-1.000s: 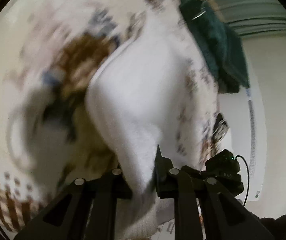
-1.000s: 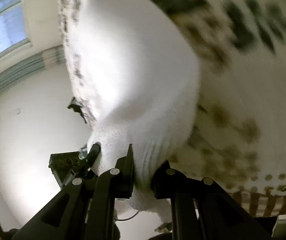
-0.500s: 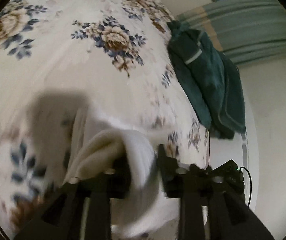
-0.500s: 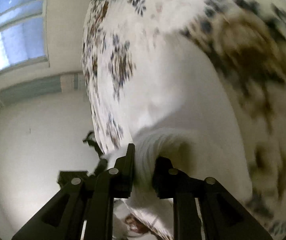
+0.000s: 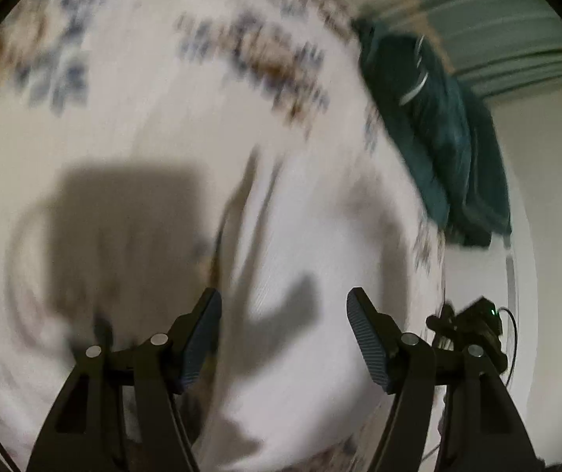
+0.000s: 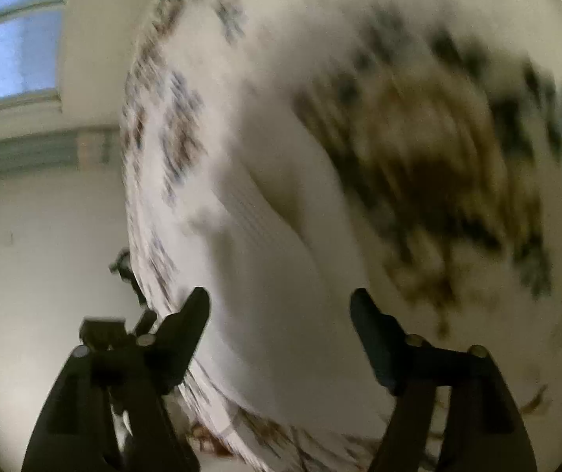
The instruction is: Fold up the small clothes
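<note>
Both pictures are blurry. In the left wrist view, the left gripper point(image 5: 284, 314) sits at the bottom of the frame with its two black fingers point(image 5: 198, 338) far apart. Its jaws have just been opening, and nothing is squeezed between them. Below and past the gap lies the white cloth point(image 5: 300, 259), spread on a bed with a flowery sheet point(image 5: 131, 90). A dark green garment point(image 5: 438, 137) lies at the upper right, at the edge of the bed.

In the right wrist view, the right gripper point(image 6: 280, 306) is at the bottom of the frame. Its jaws have just been opening too, and they stand wide with nothing pinched. The white cloth point(image 6: 277, 259) lies in the middle of the frame on the flowery sheet point(image 6: 438, 149). A window point(image 6: 10, 51) glows at the upper left.
</note>
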